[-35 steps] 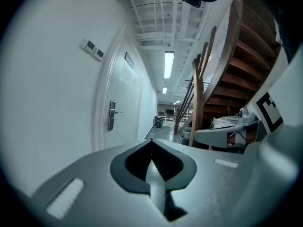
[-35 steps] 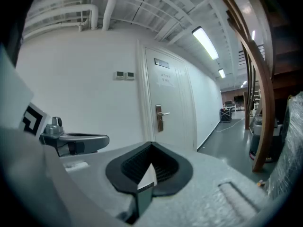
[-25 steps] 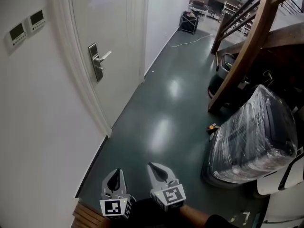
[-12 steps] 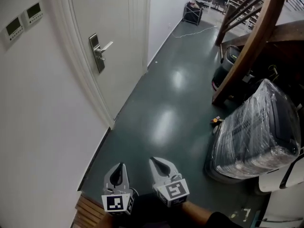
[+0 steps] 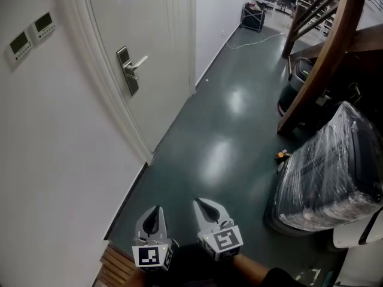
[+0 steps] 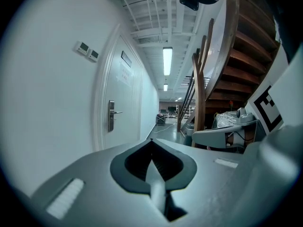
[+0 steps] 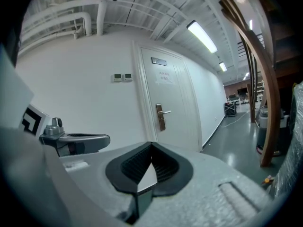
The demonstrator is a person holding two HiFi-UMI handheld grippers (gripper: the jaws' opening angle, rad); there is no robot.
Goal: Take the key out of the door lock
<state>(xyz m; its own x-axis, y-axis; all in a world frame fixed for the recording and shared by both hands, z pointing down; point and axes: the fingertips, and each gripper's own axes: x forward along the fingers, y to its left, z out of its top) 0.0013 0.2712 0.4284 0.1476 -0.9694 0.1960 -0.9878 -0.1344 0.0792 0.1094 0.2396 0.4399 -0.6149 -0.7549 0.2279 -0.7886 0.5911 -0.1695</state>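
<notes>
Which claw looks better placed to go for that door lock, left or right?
Probably the right claw: the lock plate sits nearly straight ahead of it, but off to the side for the left claw. Both are shut and far from the door.

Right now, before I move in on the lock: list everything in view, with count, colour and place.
door: 1, white, left wall
lock plate with lever handle: 1, silver, on the door; too small to make out a key
paper notice: 1, white, upper door
wall control panels: 2, white, on the wall left of the door
floor: dark green, glossy
staircase: 1, brown wood, right side
film-wrapped bundle: 1, dark under clear film, on the floor at right
cart: 1, dark, far end of the corridor
cable: 1, white, on the floor near the cart
left gripper: 1, grey, bottom of the head view, jaws shut, empty
right gripper: 1, grey, beside it, jaws shut, empty
</notes>
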